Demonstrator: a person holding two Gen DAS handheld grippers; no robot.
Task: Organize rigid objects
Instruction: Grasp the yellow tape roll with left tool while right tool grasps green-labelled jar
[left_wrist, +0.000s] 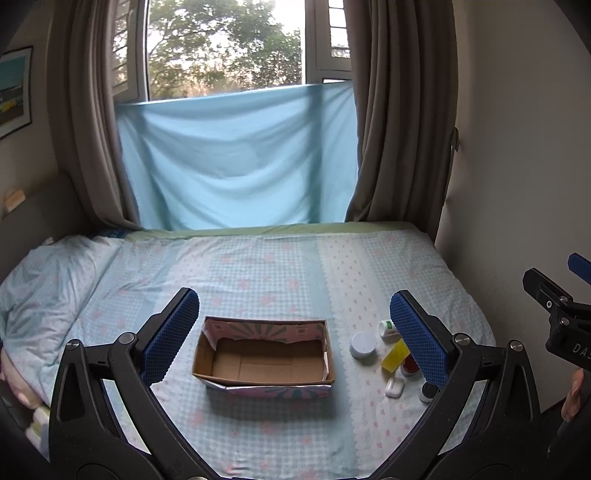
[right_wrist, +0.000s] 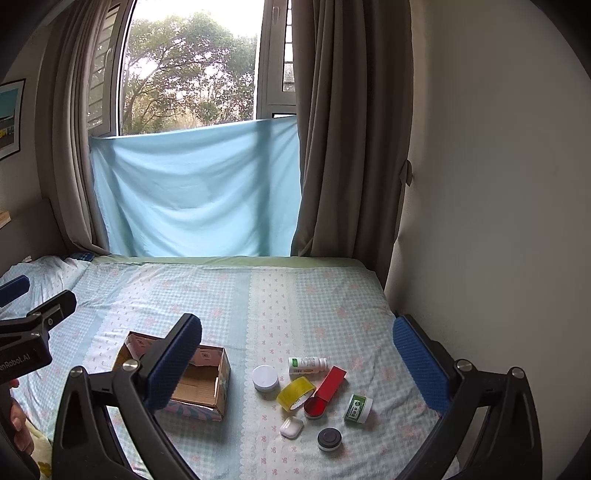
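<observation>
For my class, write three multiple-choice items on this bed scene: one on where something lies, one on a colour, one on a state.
1. Where do the small items lie relative to the cardboard box?
A. inside it
B. on the bed to its right
C. on the pillow

2. What colour is the tape roll?
A. yellow
B. black
C. purple

3. What state is the right gripper in?
A. shut on a bottle
B. shut, holding nothing
C. open

Key:
1 B, the white bottle and earbud case rest on the sheet beside it.
2 A, the roll shows yellow.
3 C, the fingers stand wide apart.
</observation>
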